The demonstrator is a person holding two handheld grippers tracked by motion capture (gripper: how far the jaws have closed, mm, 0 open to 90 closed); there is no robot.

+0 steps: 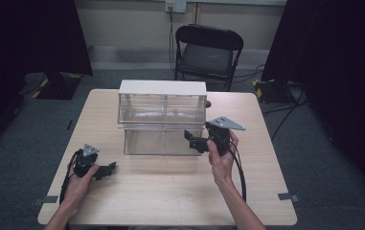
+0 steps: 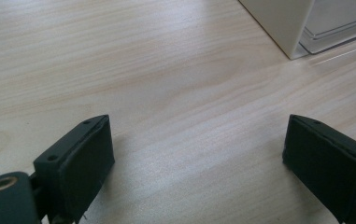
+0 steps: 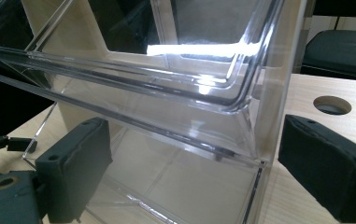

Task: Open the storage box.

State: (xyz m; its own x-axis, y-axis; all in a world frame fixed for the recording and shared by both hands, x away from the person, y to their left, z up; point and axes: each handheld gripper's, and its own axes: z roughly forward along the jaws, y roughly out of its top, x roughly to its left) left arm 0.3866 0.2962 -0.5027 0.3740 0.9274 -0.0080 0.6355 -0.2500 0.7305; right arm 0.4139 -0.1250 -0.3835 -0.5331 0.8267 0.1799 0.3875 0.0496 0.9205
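Two claws we are seeing released: left claw (image 1: 107,169) resting on the light wooden tabletop (image 1: 170,191), right claw (image 1: 193,140) straddling the clear plastic two-tier drawer box (image 1: 162,120) corner.

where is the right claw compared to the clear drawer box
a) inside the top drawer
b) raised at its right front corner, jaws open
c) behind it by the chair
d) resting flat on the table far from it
b: in the high view the right claw is held up at the right front corner of the clear drawer box, and the right gripper view has its jaws wide apart with that corner between them.
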